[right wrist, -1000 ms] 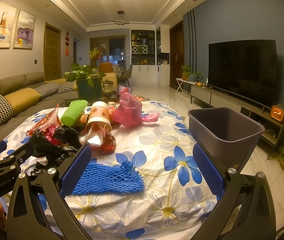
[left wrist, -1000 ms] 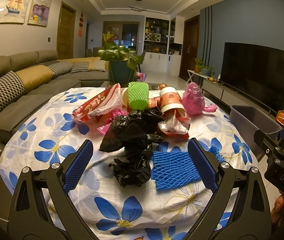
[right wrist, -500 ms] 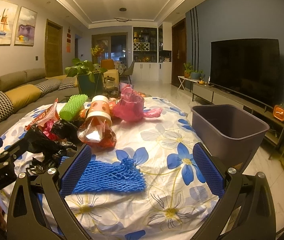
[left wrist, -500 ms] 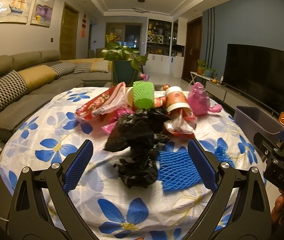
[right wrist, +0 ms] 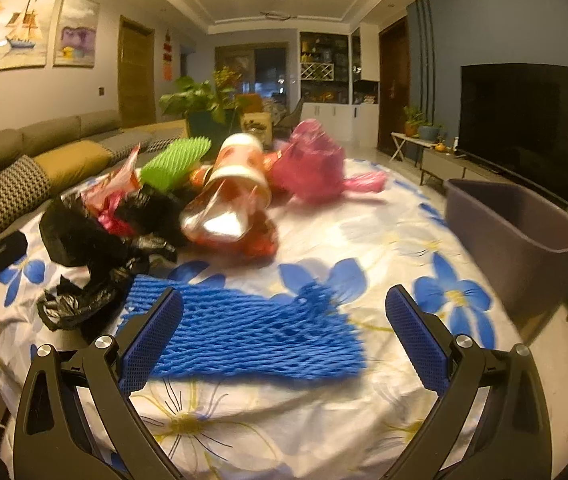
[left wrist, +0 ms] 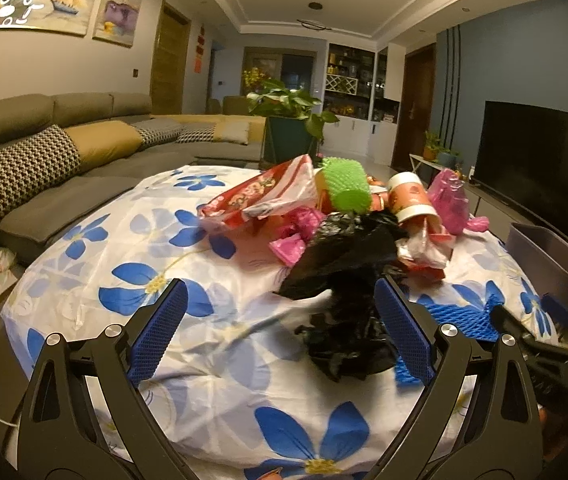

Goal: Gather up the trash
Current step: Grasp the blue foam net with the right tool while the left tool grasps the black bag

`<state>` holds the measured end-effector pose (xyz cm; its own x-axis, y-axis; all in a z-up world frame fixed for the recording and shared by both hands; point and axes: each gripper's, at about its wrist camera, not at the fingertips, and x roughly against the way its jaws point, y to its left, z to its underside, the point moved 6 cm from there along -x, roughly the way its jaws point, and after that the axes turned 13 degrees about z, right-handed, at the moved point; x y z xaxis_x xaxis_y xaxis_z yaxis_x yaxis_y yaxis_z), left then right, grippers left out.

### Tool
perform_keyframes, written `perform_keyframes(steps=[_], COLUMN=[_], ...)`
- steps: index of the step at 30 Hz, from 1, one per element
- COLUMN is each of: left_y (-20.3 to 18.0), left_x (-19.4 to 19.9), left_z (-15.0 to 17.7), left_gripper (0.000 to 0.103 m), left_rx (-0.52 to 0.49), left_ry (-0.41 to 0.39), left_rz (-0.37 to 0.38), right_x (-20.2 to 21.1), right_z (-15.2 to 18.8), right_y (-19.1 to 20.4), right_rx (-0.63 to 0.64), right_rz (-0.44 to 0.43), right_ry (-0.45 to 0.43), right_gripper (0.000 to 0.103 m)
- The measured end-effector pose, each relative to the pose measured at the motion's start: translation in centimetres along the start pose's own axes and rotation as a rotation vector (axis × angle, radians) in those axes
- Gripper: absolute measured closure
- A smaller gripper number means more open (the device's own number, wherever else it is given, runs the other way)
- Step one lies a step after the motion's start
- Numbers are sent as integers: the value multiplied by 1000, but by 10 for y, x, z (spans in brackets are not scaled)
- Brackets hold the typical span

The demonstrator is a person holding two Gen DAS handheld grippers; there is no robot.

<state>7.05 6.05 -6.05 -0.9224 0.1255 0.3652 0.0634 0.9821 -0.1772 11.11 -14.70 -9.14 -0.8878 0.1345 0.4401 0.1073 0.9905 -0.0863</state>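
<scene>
My right gripper (right wrist: pixel 284 328) is spread wide over the blue foam net (right wrist: pixel 243 332), flat on the near tablecloth (right wrist: pixel 324 420). My left gripper (left wrist: pixel 279 328) gapes empty beside the crumpled black bag (left wrist: pixel 344 280). Beyond lie a paper cup (right wrist: pixel 239 164), green net (right wrist: pixel 171 162) and pink bag (right wrist: pixel 312 160). The grey bin (right wrist: pixel 524 232) sits right; sofa (left wrist: pixel 63 152) left. No readable writing.

Ahead of my right tongs: blue foam netting (right wrist: pixel 251 336), ribbed and matt, on a smooth printed cloth table cover (right wrist: pixel 364 236). Between my left tongs: black bin bag (left wrist: pixel 348 280), thin crinkled glossy plastic. Beyond it: green foam netting (left wrist: pixel 346 188), paper cup (left wrist: pixel 412 200), pink plastic bag (left wrist: pixel 450 200). To the right: matt plastic bin (right wrist: pixel 524 240).
</scene>
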Motion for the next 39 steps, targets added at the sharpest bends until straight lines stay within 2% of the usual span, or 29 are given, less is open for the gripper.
perform_keyframes(steps=[8,10,14,18,22,24,29,36,39], left_y=[1,1,-1,-10,-20,-23,-26,-36,-36], left_x=[-13,-19,-30,-43,-55,-63,-80,-90,-91], left_z=[7,9,13,17,20,22,31,42,45], left_gripper=[13,13,18,24,27,32,45,47,55], left_rx=[-3,3,14,20,3,-7,-8,-11,-12], left_ry=[15,24,40,63,80,93,146,196,200], left_rz=[19,28,58,96,120,130,148,212,222], right_x=[-31,-35,-36,-35,-31,-33,-22,-6,0], right_z=[19,22,26,27,27,25,18,-1,-7], right_y=[15,16,20,24,27,27,17,0,-5], right_rx=[15,19,33,46,47,50,43,54,45], right_rz=[-26,-37,-59,-88,-127,-142,-134,-89,-88], right_ry=[87,103,88,78,83,82,55,-26,-38], right_gripper=[14,25,33,52,82,89,91,91,91])
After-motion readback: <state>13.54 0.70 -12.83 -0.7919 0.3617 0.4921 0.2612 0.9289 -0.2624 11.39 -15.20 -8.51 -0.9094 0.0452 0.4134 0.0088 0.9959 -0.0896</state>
